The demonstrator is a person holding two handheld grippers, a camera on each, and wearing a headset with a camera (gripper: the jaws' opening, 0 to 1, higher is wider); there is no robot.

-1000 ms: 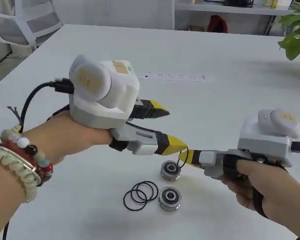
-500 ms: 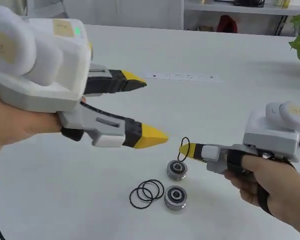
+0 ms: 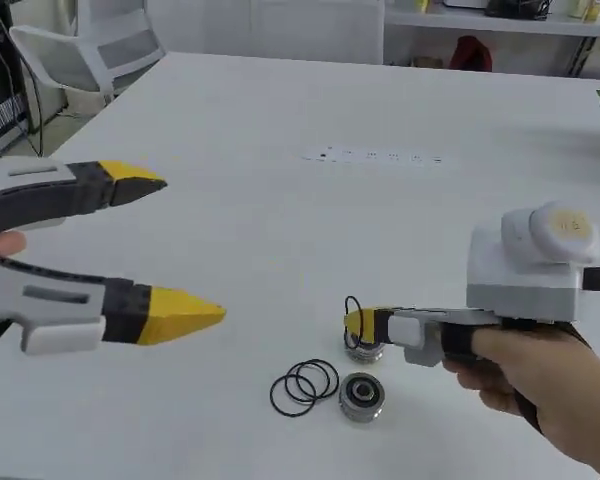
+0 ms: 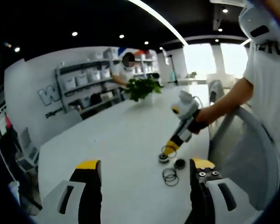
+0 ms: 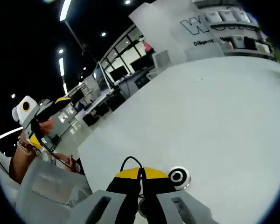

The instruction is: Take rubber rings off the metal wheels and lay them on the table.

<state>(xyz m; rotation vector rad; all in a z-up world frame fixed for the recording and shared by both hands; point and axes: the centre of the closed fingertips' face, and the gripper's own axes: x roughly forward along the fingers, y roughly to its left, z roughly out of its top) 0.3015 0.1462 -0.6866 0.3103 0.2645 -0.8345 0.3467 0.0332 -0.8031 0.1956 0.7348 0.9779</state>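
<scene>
My right gripper [image 3: 355, 322] is shut on a thin black rubber ring [image 3: 351, 309], which stands up from its yellow tips just above one metal wheel [image 3: 366, 350]. A second wheel [image 3: 362, 393] lies nearer me on the white table. Beside it lie three loose black rings [image 3: 305, 385], overlapping. My left gripper [image 3: 180, 250] hovers open and empty far to the left. In the left gripper view, the open gripper [image 4: 144, 172] faces the wheels [image 4: 163, 158] and the rings [image 4: 169, 176]. The right gripper view has the shut gripper [image 5: 141, 175], the ring [image 5: 129, 163] and a wheel [image 5: 177, 176].
A white power strip [image 3: 372, 156] lies flat at mid-table. An office chair [image 3: 85, 55] stands past the table's far left corner, and shelves run along the back wall. A person [image 4: 266, 70] stands at the table's side in the left gripper view.
My left gripper has pulled away to the left, apart from the right one, still open. The right gripper keeps the ring and has sunk slightly toward the wheel.
</scene>
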